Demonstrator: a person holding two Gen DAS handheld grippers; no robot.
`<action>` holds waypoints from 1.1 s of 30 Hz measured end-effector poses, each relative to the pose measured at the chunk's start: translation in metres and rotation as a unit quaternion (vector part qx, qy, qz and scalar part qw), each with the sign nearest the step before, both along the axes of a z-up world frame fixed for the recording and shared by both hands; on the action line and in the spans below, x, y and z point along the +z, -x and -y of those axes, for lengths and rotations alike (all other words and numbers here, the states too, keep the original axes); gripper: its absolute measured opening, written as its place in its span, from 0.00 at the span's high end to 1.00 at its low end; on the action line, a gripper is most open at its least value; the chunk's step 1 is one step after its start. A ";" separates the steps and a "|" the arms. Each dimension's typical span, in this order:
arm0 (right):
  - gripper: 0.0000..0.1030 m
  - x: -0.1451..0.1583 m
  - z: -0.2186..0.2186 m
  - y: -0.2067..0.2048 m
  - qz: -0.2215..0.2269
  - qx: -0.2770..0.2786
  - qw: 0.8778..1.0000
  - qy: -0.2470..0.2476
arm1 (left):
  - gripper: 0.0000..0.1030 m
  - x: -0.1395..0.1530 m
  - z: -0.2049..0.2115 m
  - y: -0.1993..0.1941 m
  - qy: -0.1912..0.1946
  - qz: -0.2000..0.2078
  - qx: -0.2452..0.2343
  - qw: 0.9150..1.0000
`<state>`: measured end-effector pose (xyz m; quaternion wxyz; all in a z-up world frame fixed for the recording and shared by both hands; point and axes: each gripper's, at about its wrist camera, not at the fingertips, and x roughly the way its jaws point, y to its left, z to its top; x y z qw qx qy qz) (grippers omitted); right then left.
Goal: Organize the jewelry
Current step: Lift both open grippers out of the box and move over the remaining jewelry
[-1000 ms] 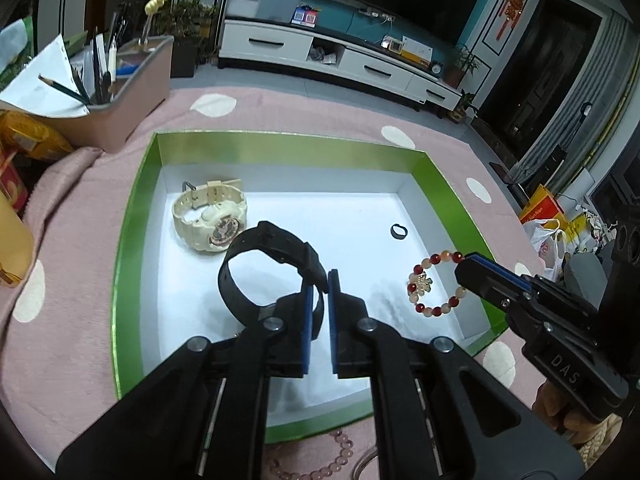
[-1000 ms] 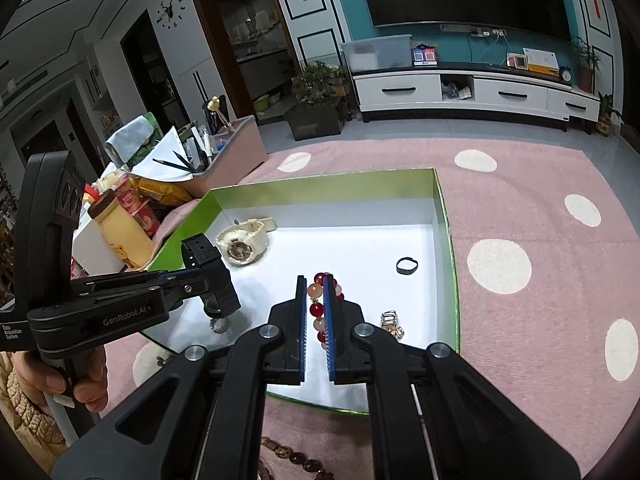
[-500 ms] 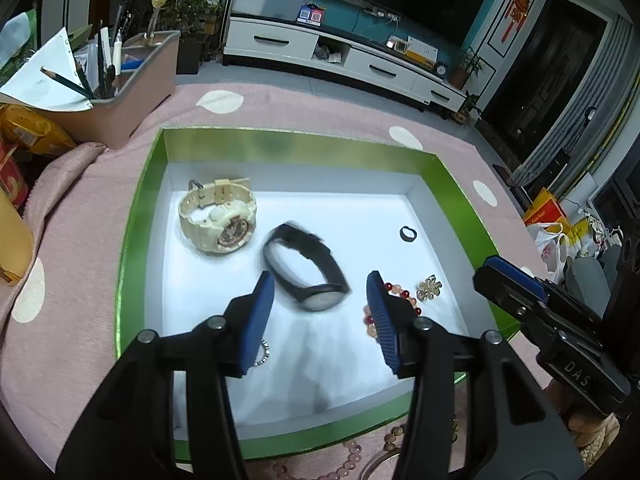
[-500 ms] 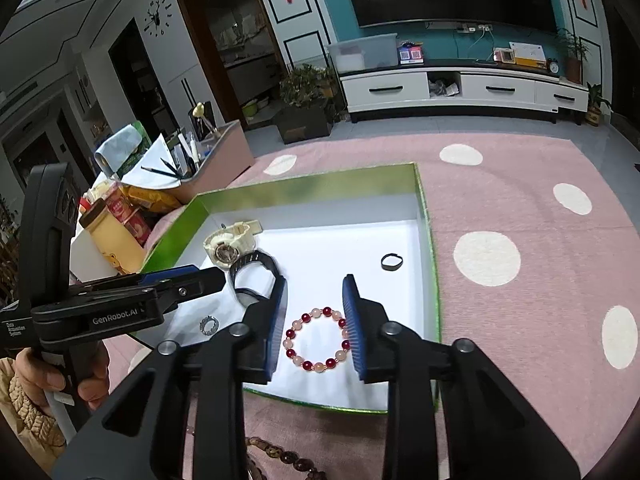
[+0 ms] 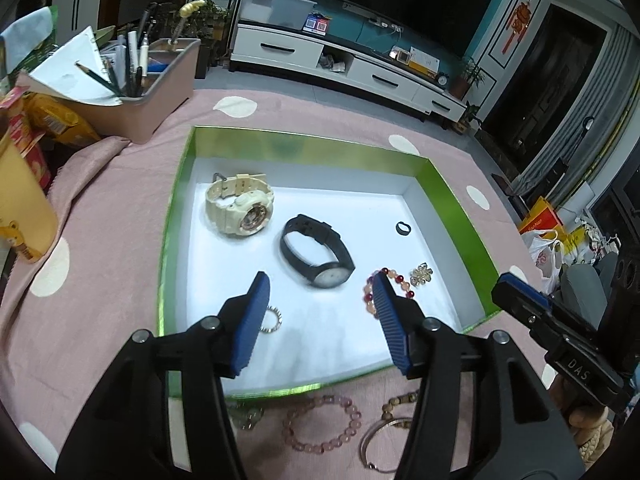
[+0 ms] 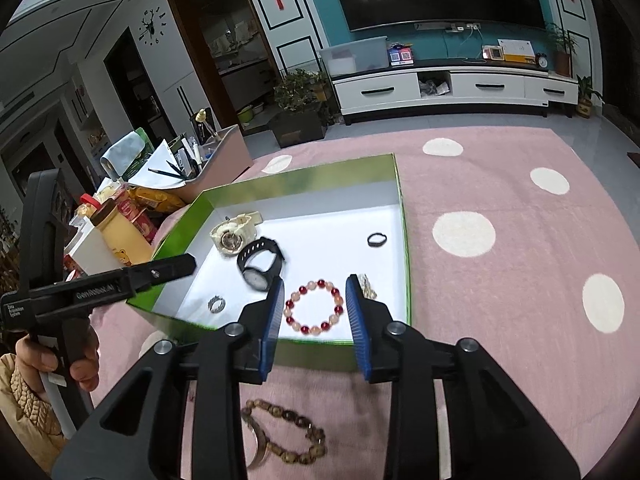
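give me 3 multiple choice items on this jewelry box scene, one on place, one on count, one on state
1. Where does the red and peach bead bracelet lie?
A. inside the green-walled box
B. on the pink cloth
C. in the pen holder

2. How many wristwatches lie in the box?
A. one
B. two
C. three

3. How are the right tongs?
A. shut on the bracelet
B. shut on a ring
C. open, holding nothing

Key: A, it rests on the box's white floor; B, a cream plastic watch and a black strap watch; C, the blue pads stand apart either side of the bracelet.
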<state>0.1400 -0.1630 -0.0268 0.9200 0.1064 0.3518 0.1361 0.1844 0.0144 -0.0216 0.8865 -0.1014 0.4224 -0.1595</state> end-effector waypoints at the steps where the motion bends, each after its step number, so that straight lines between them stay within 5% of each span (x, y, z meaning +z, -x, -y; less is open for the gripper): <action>1: 0.68 0.000 0.000 0.003 -0.001 0.000 1.000 0.000 | 0.45 0.002 -0.002 0.004 0.001 0.002 0.002 1.000; 13: 0.67 -0.006 -0.003 0.041 -0.021 0.006 1.000 0.003 | 0.27 0.005 -0.022 0.055 -0.013 0.016 0.014 1.000; 15: 0.60 -0.007 -0.006 0.046 -0.024 0.008 1.000 0.007 | 0.20 0.005 -0.027 0.063 -0.019 0.013 0.018 1.000; 33: 0.50 -0.026 -0.013 0.079 -0.059 0.020 0.998 -0.002 | 0.18 -0.027 -0.062 0.105 0.010 -0.033 0.057 0.998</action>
